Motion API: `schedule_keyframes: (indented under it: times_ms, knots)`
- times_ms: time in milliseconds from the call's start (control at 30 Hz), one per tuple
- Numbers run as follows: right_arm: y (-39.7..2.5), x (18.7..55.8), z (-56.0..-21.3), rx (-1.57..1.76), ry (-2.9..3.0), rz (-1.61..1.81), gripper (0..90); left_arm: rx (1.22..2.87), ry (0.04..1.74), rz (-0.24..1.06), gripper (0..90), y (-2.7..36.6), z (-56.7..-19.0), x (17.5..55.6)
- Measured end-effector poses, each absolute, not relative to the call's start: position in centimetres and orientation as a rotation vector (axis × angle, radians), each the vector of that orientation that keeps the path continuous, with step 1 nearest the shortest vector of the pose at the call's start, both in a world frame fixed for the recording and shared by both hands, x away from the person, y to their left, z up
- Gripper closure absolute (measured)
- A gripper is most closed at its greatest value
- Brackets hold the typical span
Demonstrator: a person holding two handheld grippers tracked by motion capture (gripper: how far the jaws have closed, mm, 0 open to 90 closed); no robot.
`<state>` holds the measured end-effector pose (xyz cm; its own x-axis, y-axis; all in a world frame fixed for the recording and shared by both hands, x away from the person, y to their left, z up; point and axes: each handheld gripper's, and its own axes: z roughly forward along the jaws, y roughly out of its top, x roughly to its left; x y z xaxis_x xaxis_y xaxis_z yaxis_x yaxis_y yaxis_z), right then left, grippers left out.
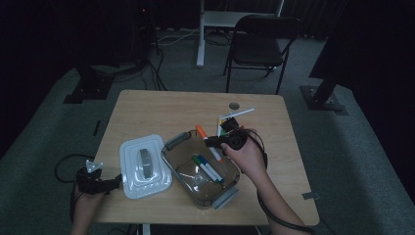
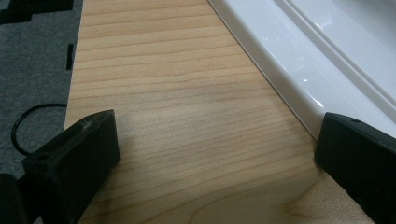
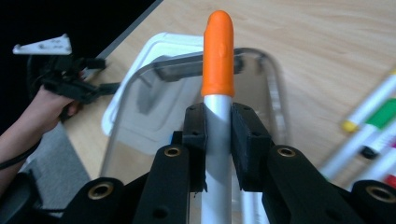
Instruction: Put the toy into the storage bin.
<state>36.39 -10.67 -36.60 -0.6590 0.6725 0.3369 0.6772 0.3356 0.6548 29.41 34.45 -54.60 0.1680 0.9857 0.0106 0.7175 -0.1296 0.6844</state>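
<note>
An orange-capped marker is clamped between the jaws of the right gripper, with its silver barrel squeezed by the two black pads and its cap pointing away from the hand. In the high view, the same marker is seen held over the far rim of a clear plastic box, which sits near the middle of a wooden table, and the right gripper is carried by a hand reaching in from the lower right. Two more markers, one with a green cap and one with a blue cap, are seen lying side by side inside the box. A few loose markers are left on the table just beyond the box, near the right hand. A white lid is laid flat on the table, touching or just beside the left side of the box. The left gripper is held low at the near left edge of the table, just beside the lid. In the left gripper view its jaws are spread wide apart over bare wood with nothing between them, and the white rim of the lid is seen next to one jaw.
</note>
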Motion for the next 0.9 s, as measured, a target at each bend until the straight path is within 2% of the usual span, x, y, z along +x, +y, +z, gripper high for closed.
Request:
schedule_keyframes:
  times_ms: [567,900]
  knots:
    - [-4.3,36.1,-40.8,-1.148,-2.592,-1.031,76.9,1.909,1.605,0.648,0.5,34.4,-54.6,29.4]
    - [-2.1,36.2,-43.6,-1.09,-2.6,-0.88,76.9,1.907,1.607,0.647,0.5,34.4,-54.6,29.4]
